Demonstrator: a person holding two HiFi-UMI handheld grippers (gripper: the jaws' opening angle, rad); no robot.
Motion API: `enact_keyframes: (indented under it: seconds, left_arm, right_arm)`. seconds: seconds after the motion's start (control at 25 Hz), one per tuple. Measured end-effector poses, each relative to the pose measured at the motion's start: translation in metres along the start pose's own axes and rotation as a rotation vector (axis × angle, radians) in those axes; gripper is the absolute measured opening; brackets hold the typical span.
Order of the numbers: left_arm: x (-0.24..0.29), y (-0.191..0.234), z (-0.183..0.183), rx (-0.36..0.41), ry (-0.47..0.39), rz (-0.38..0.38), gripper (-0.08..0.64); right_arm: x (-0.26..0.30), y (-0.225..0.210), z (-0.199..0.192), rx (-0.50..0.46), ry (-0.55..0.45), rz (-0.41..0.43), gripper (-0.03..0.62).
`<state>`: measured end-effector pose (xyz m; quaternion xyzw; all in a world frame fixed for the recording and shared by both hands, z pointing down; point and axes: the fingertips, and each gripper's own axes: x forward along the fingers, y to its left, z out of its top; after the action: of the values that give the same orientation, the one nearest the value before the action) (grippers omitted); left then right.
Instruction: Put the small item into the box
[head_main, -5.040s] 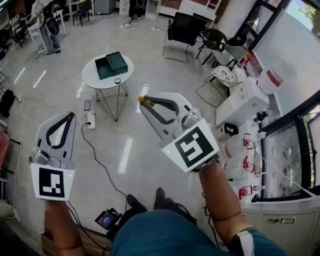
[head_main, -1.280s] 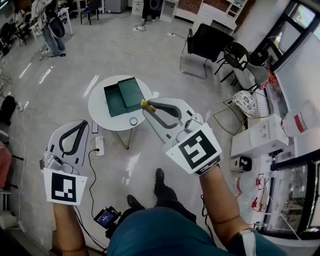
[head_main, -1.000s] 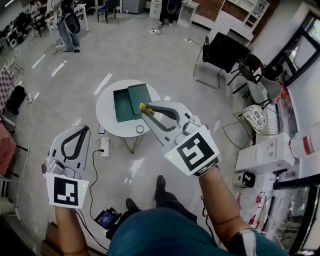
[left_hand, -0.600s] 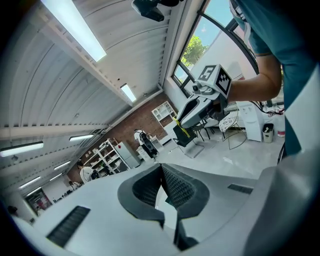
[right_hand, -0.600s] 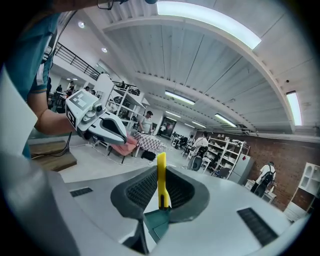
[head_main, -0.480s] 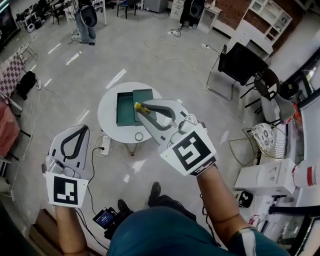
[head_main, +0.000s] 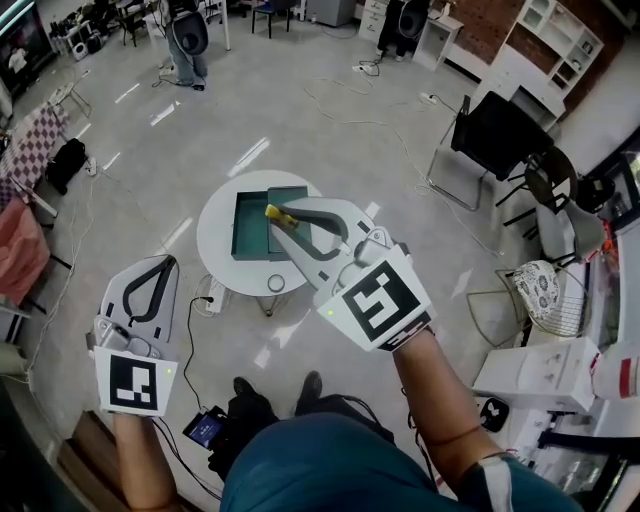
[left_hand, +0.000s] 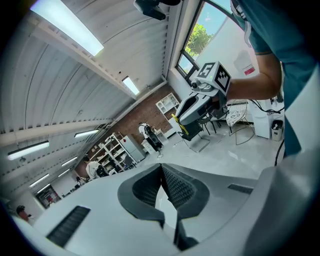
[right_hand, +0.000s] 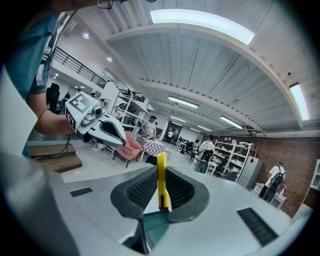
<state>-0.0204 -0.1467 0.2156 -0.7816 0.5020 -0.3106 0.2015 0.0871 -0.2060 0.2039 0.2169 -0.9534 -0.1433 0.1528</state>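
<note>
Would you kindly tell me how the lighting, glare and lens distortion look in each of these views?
Head view: evenly lit and sharp, with glare streaks on the glossy floor and wide-angle bending at the edges. Left gripper view: heavy fisheye, dark corners, the ceiling light blown out. Right gripper view: same fisheye and dark corners; the yellow item is crisp.

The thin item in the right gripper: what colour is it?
The thin item is yellow, clearest in the right gripper view.

1. The right gripper (head_main: 280, 216) covered the near right part of the green box (head_main: 250, 226) on the round table (head_main: 218, 255).
2. The yellow item (head_main: 273, 212) showed only its tip in the head view.
3. A small round object (head_main: 276, 284) was too small to identify.
</note>
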Motion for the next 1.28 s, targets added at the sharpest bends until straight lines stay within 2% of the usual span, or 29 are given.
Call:
enact_keyframes:
  seconds: [0.12,0.32,0.6,0.88,0.96,1.12,1.28]
  left_arm:
    - [0.020,-0.001,0.010,0.004,-0.027,-0.017,0.018]
    - [0.075,0.030,0.019,-0.021,-0.047,-0.064,0.018]
    - [0.133,0.039,-0.021,-0.046,-0.109,-0.142,0.018]
    - [0.170,0.037,-0.046,-0.032,-0.147,-0.205,0.018]
    - [0.183,0.057,-0.056,-0.031,-0.153,-0.221,0.018]
    - [0.210,0.124,-0.079,-0.029,-0.166,-0.247,0.018]
    - [0.222,0.150,-0.105,-0.040,-0.180,-0.266,0.018]
  right_arm:
    - [-0.006,-0.015,-0.010,-0.010,0.020,-0.014,0.071]
    - [0.002,-0.064,-0.015,0.018,0.066,-0.063,0.071]
    - [0.035,-0.077,-0.056,0.058,0.146,-0.137,0.071]
    - [0.057,-0.084,-0.086,0.095,0.177,-0.197,0.072]
    - [0.079,-0.095,-0.082,0.110,0.180,-0.210,0.071]
    - [0.143,-0.122,-0.060,0.131,0.194,-0.226,0.071]
    - [0.181,-0.123,-0.059,0.138,0.207,-0.235,0.071]
